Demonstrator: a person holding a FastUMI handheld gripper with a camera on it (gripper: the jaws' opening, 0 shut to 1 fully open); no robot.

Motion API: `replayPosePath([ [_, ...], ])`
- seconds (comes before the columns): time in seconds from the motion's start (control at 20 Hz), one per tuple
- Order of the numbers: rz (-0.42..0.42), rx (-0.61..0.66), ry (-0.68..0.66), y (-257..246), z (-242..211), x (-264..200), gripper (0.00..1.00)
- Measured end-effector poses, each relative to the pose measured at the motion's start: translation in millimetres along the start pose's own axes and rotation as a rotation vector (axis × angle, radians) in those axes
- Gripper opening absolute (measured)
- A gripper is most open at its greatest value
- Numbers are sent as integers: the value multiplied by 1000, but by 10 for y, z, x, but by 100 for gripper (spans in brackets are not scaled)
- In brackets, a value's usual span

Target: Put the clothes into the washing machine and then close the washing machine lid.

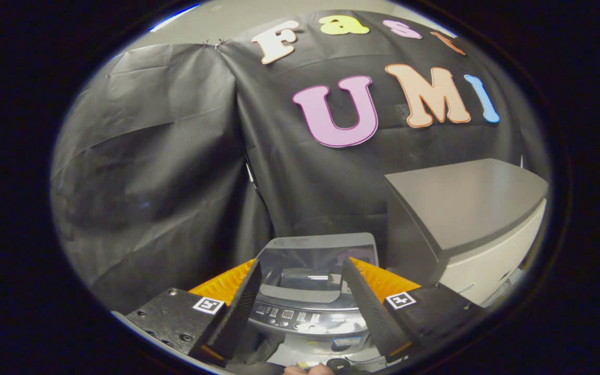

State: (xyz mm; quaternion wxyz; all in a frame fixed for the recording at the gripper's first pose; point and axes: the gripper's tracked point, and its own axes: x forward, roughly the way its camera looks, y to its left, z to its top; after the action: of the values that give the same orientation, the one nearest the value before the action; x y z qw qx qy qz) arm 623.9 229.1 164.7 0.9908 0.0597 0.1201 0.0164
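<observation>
The tongs (302, 291) gape wide, holding nothing, with the washing machine (310, 312) between and beyond them, its lid (318, 255) raised. Approach squarely, keeping clear of the lid.

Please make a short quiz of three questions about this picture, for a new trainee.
1. True or false: the lid of the small grey toy washing machine stands raised.
2. What is between the gripper fingers? A) a folded towel B) nothing held, the washer shows beyond them
3. What stands beside the washer, toward the right finger?

Key:
1. True
2. B
3. A large grey-topped white cabinet
</observation>
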Motion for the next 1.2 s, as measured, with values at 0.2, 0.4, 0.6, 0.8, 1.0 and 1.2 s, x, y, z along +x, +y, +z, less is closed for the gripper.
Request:
replayPosePath([
  [0.2,4,35,-37,-15,62,-20,97],
  [0.4,-8,0,-72,-49,58,-56,97],
  [0.6,-24,-10,-128,-128,63,-84,97],
  [0.8,-77,-24,-181,-290,103,-180,97],
  [1.0,-125,-40,-232,-400,111,-234,97],
  [1.2,-166,-55,-271,-535,49,-328,97],
])
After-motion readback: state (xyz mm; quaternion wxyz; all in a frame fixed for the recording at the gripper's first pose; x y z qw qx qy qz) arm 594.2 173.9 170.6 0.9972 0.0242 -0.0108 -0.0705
